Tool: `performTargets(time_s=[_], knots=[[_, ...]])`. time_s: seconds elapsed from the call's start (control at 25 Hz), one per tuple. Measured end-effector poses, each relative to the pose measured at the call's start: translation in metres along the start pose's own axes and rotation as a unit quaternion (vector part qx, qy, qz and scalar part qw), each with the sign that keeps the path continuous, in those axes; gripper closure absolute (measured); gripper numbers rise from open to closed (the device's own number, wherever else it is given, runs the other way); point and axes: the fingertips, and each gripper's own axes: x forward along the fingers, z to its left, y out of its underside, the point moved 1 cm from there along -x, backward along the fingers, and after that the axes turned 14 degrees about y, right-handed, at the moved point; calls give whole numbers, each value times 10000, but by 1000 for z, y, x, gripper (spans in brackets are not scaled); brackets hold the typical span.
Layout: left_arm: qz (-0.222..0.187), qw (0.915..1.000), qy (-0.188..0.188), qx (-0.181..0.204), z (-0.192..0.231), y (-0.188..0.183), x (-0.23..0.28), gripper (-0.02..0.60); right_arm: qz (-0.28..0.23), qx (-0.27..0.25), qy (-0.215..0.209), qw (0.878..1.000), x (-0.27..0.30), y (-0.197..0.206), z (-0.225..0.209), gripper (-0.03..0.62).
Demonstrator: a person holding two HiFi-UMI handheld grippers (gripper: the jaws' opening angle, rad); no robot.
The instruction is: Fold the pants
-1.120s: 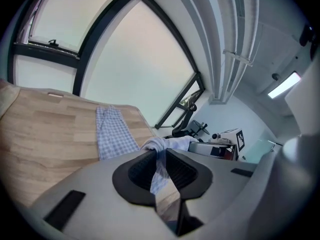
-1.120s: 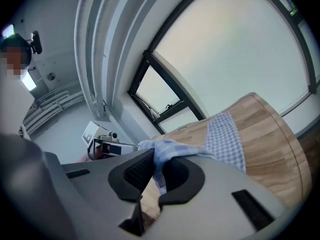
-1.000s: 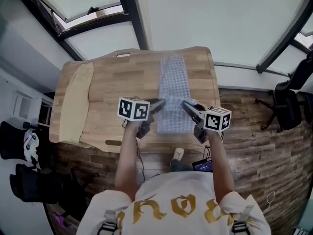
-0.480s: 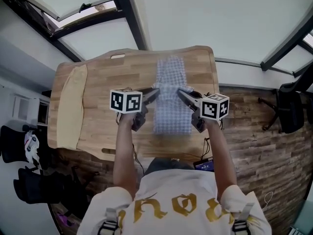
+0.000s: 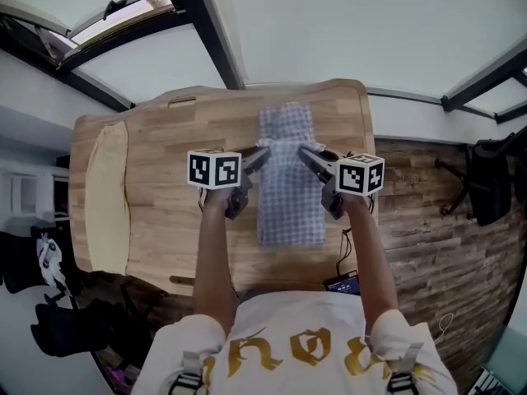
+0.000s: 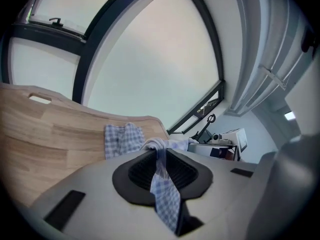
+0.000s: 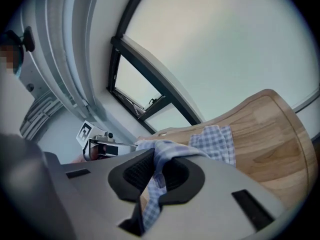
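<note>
Your left claw (image 5: 263,155) and right claw (image 5: 301,151) each clamp a lifted pants (image 5: 290,208) edge mid-frame over the bench (image 5: 165,163); legs look stacked; crosswise fold likely underway, not laid.

Pants (image 5: 288,212) on the table (image 5: 177,138) right of centre, cloth (image 5: 108,196) along its left edge — well apart

gold lettering on the shirt (image 5: 298,313) is illegible.

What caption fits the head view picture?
Left gripper and right gripper pinch blue-checked cloth pants over the light wooden table.
</note>
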Motion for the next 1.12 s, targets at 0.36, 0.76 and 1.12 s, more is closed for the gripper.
performTargets(time_s=[0.36,0.76,1.12], knots=[[-302,9991,169,-237,73,-47,34,500,29,-72,125,9999,68,-39,-48,543],[-1036,9852,259,-1339,149,-48,69,425,429,1278,3,9909,127,-20,-110,359],[-317,9969,-192,-695,139,-28,74,391,651,1443,107,9873,127,-21,-114,365]])
